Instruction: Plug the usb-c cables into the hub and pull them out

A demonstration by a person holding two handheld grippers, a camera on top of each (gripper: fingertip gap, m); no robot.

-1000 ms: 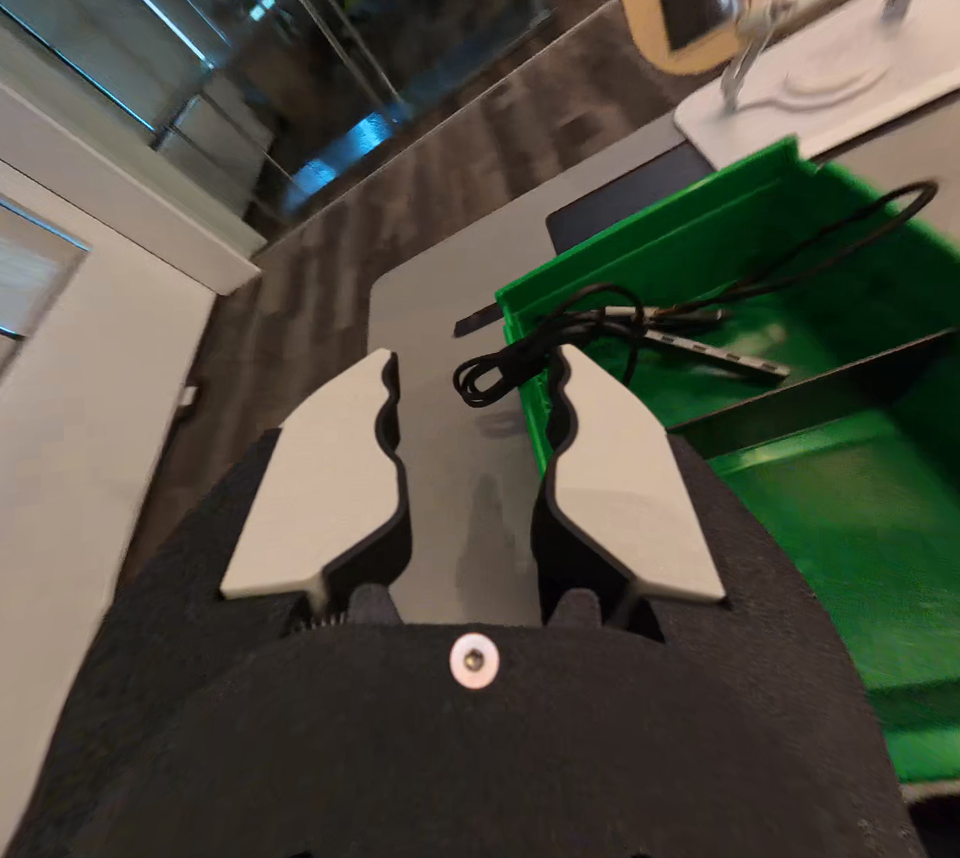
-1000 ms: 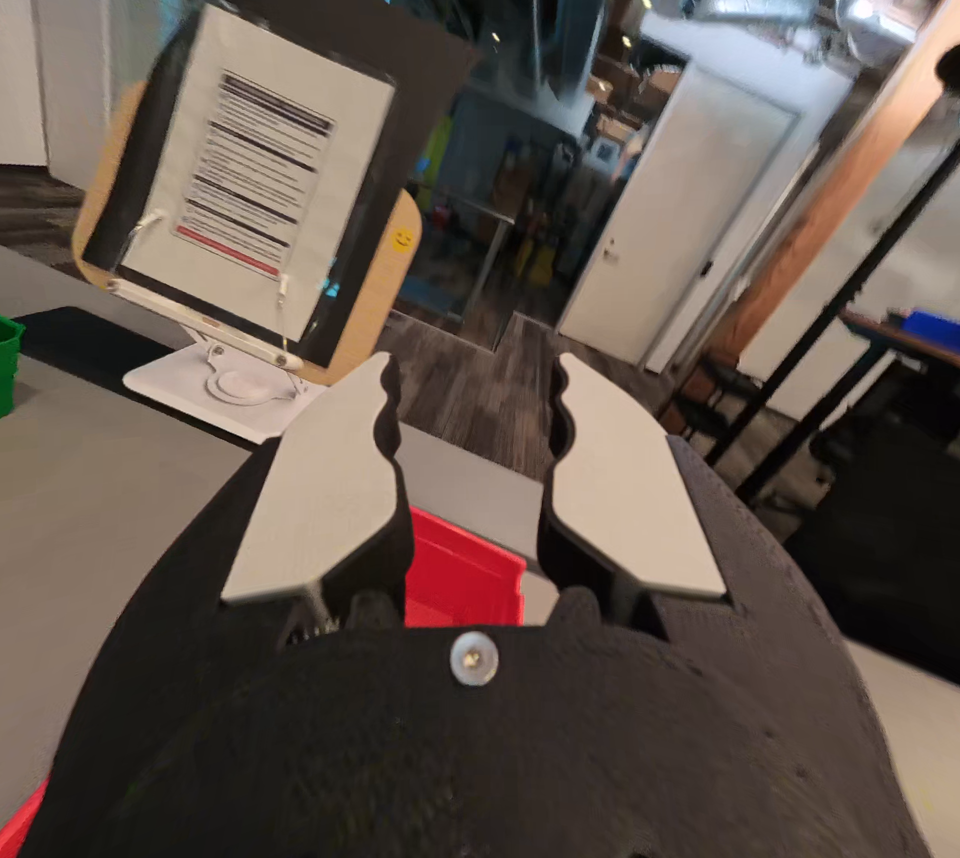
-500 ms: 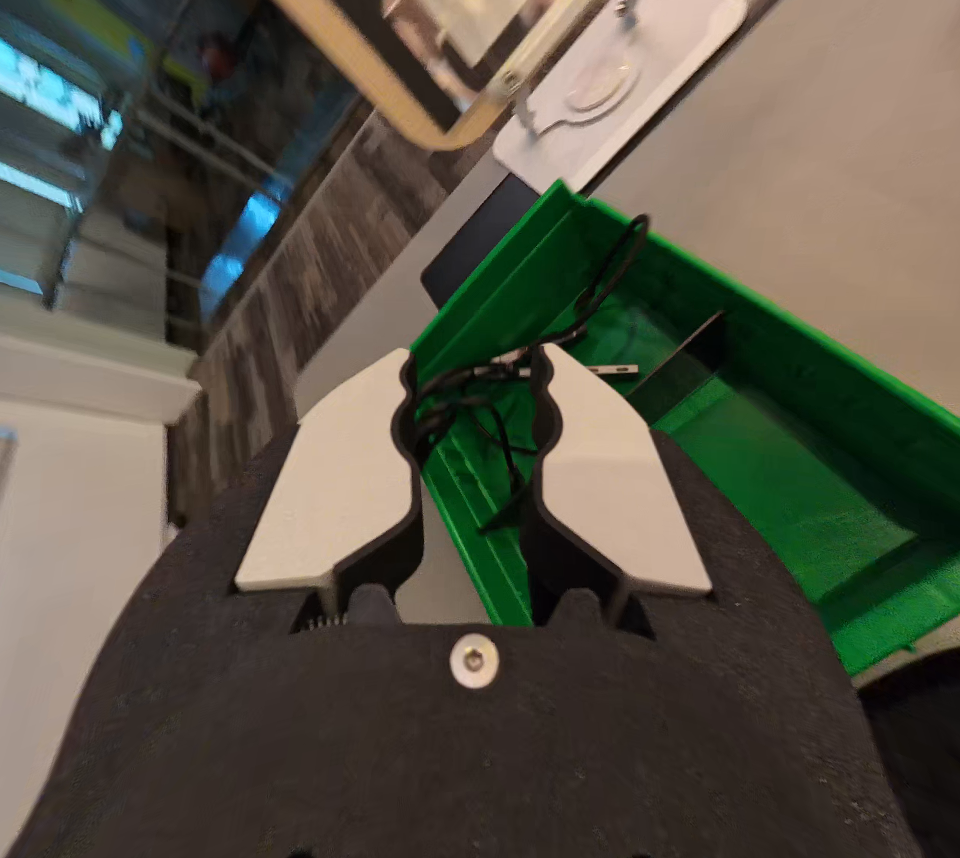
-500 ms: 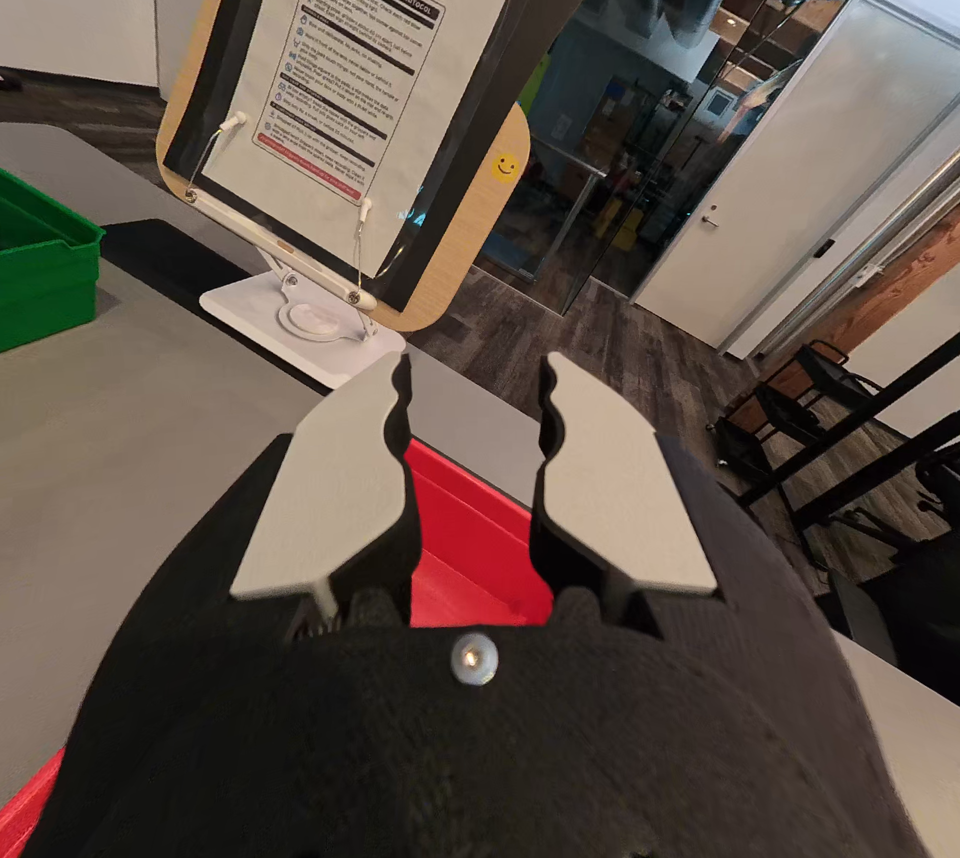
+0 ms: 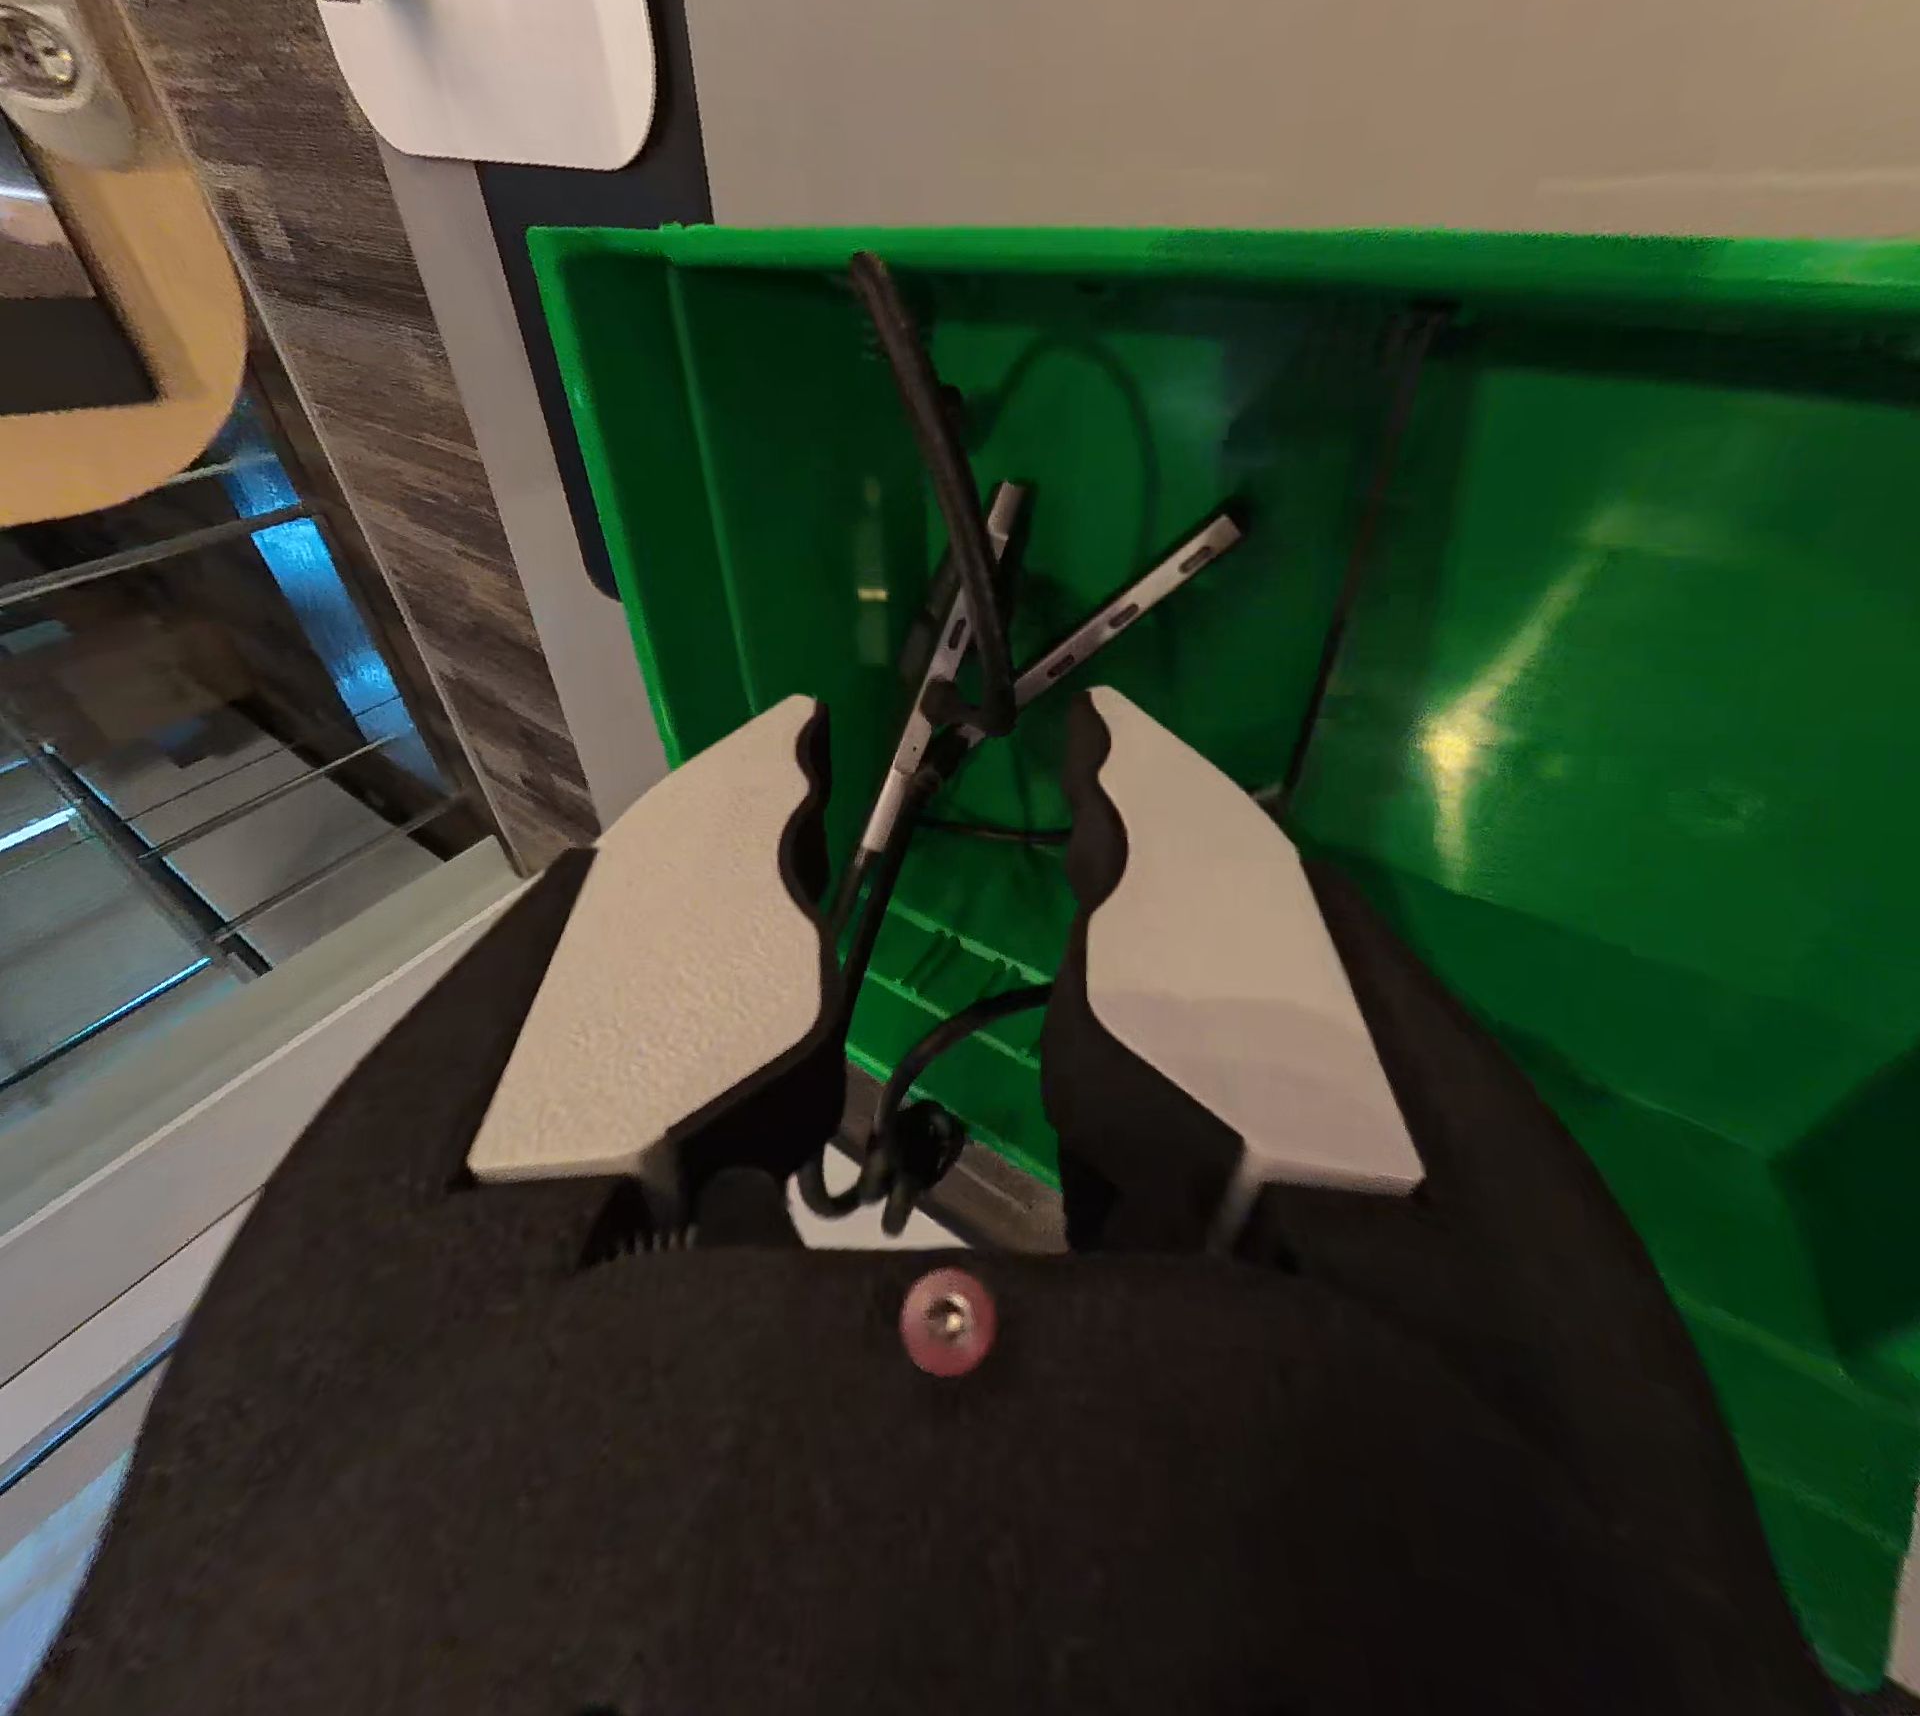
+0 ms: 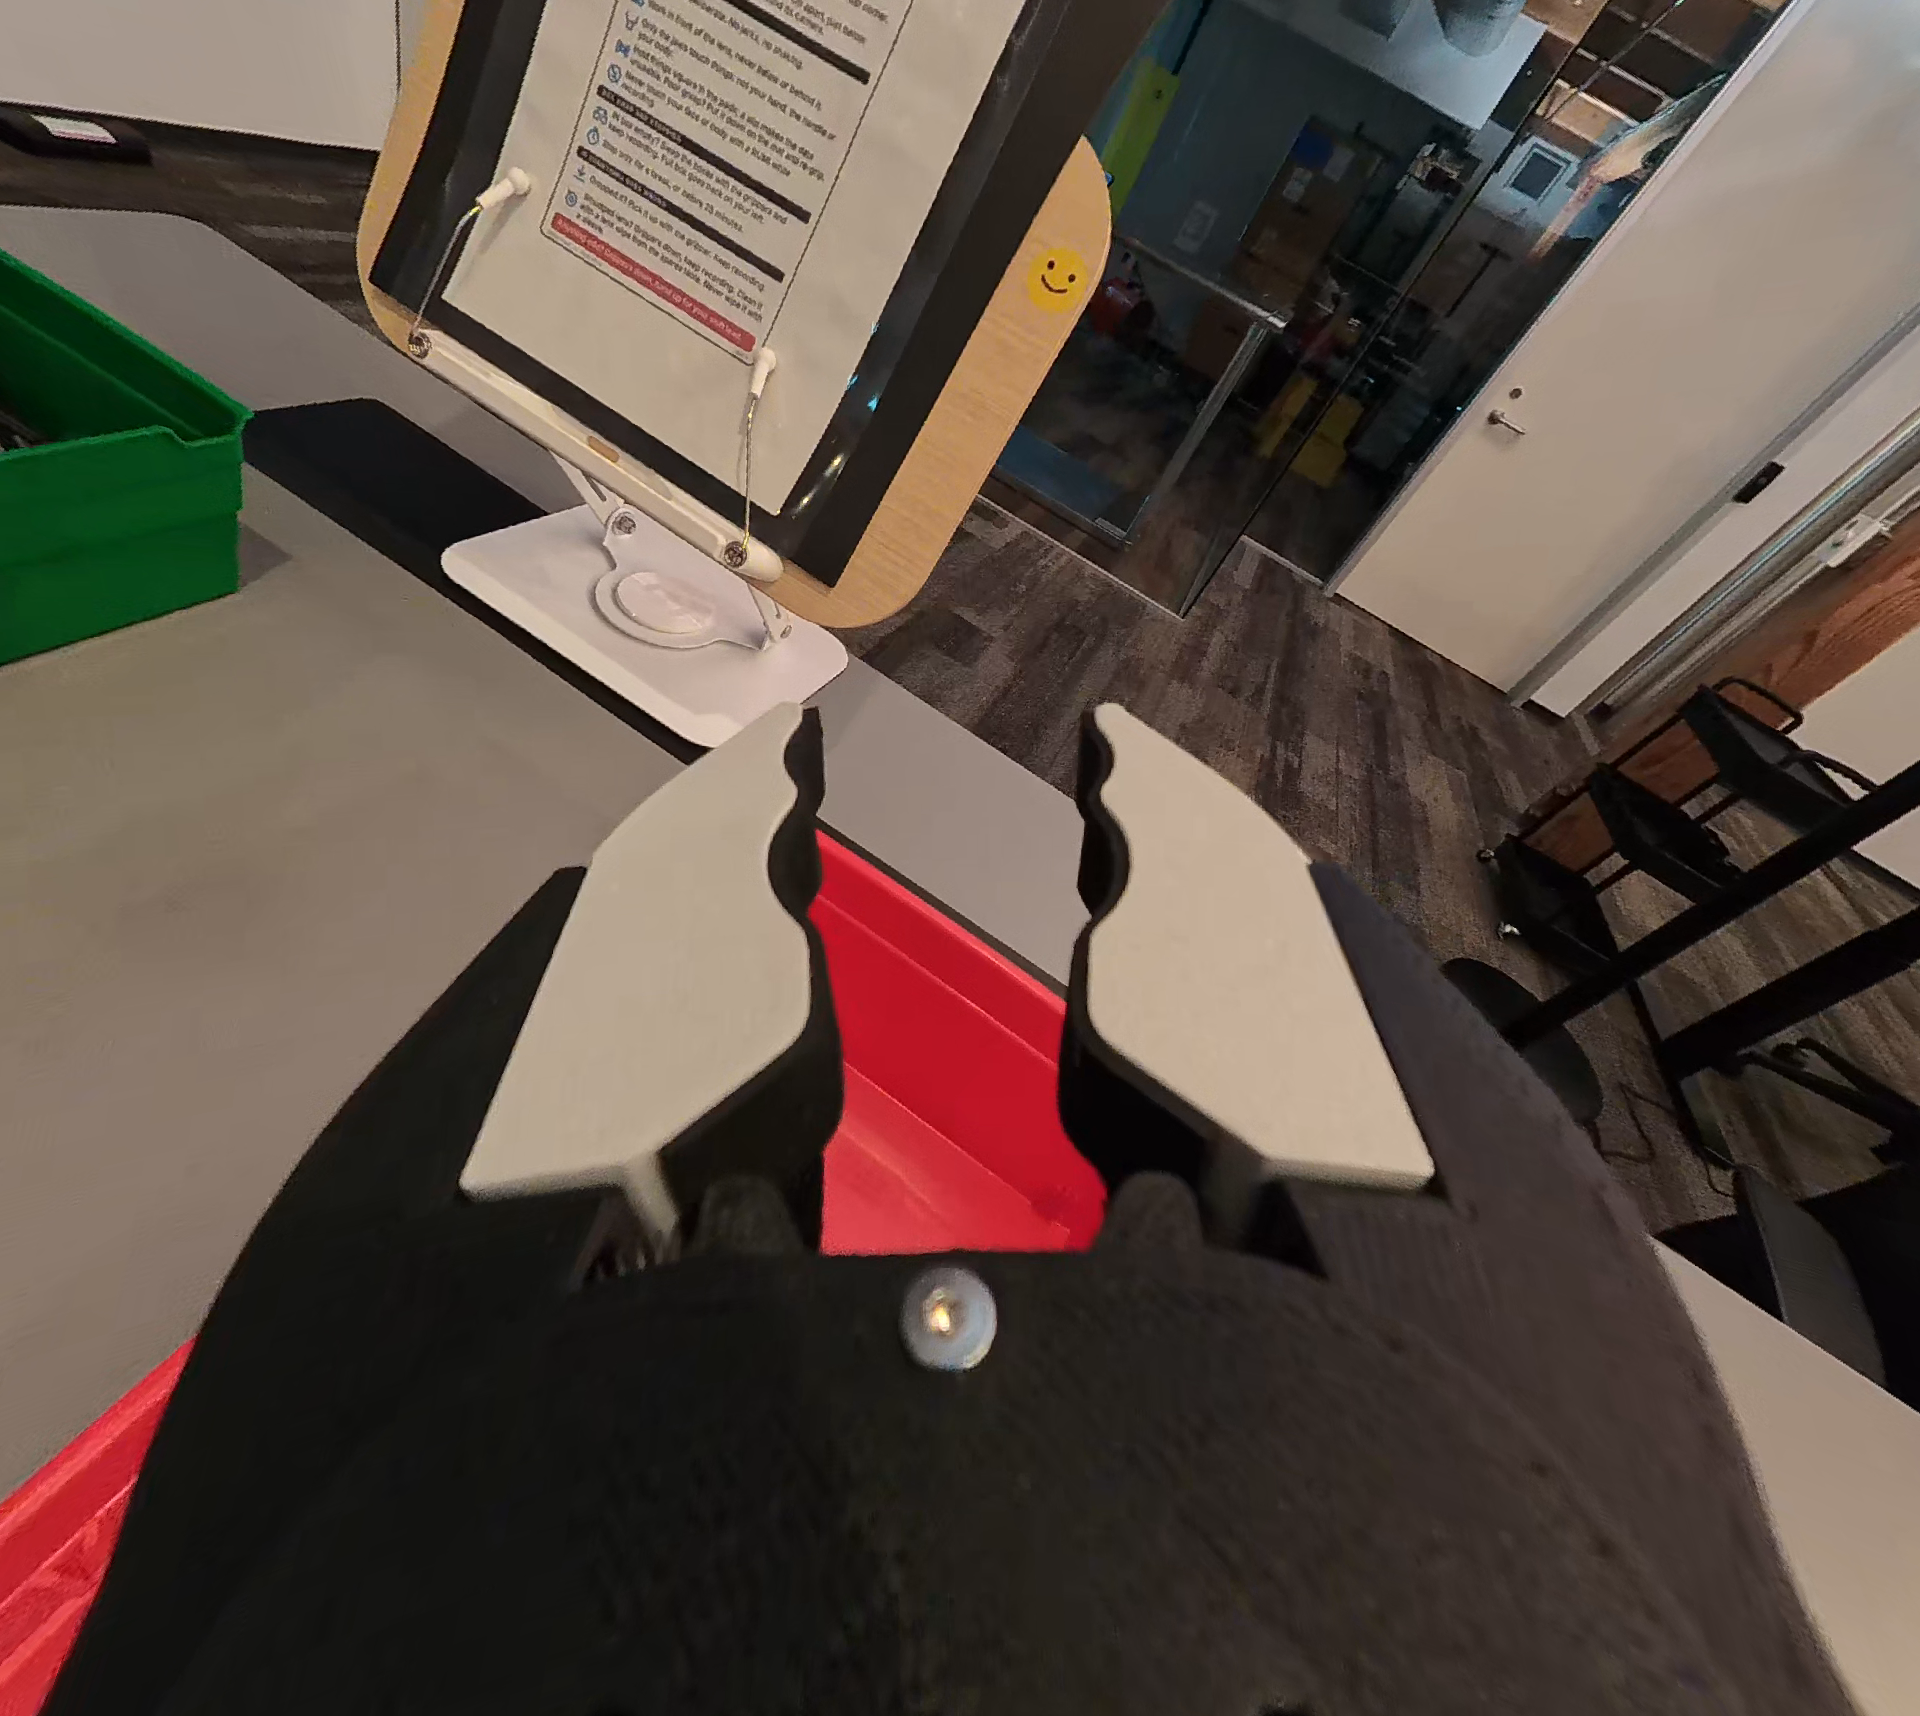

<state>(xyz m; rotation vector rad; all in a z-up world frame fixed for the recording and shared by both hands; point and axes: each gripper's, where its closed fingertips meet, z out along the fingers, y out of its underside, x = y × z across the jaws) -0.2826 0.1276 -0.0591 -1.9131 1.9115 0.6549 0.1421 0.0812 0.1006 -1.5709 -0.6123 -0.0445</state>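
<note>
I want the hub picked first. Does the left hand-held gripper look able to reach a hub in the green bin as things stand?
Probably yes. The left hand-held gripper is open above the green bin, with the slim grey hub just ahead. A black cable arches across it and could get caught in the grasp.

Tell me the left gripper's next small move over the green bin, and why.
Probably ease the left gripper down onto the grey hub and close. Its jaws stand open and empty above the green bin, where the hub lies tangled with black cables.
</note>
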